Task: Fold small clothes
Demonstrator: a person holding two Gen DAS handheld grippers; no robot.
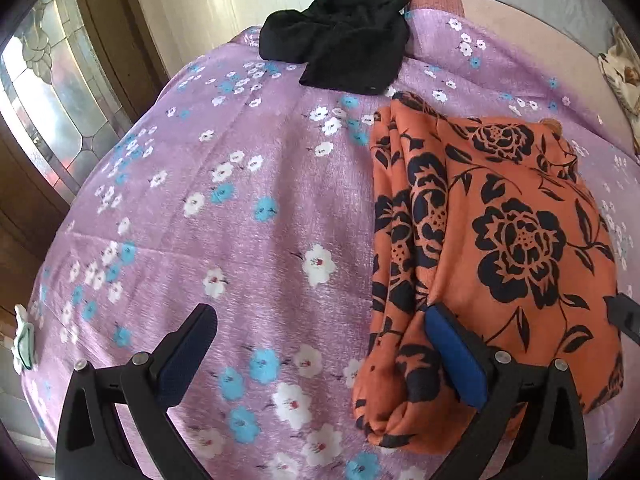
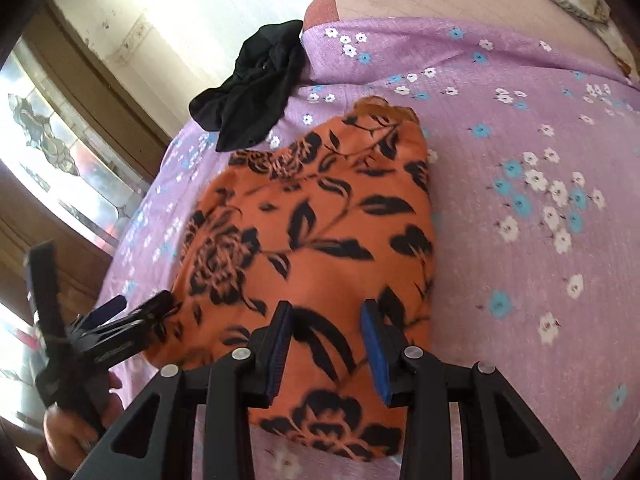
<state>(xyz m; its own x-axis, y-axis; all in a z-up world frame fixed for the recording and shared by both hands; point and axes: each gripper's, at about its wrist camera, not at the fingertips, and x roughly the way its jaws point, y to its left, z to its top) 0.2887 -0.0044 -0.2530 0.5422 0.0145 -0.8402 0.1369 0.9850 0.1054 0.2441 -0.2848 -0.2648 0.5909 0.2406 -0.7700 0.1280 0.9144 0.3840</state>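
The left gripper (image 1: 320,344) has its fingers spread wide and empty, one resting at the folded orange floral garment's (image 1: 492,232) near edge, likely to pin it. The right gripper (image 2: 329,344) hovers with fingers part-open above the same garment, gripping nothing; the crumpled black garment (image 2: 256,88) waits on the bed (image 2: 520,240) well beyond both, probably next to fold

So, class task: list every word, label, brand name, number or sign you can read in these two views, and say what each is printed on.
None: no readable text in either view.
Orange floral garment: black flower print only, no label showing.
Black garment: no tag legible.
Purple bedsheet: flowers only.
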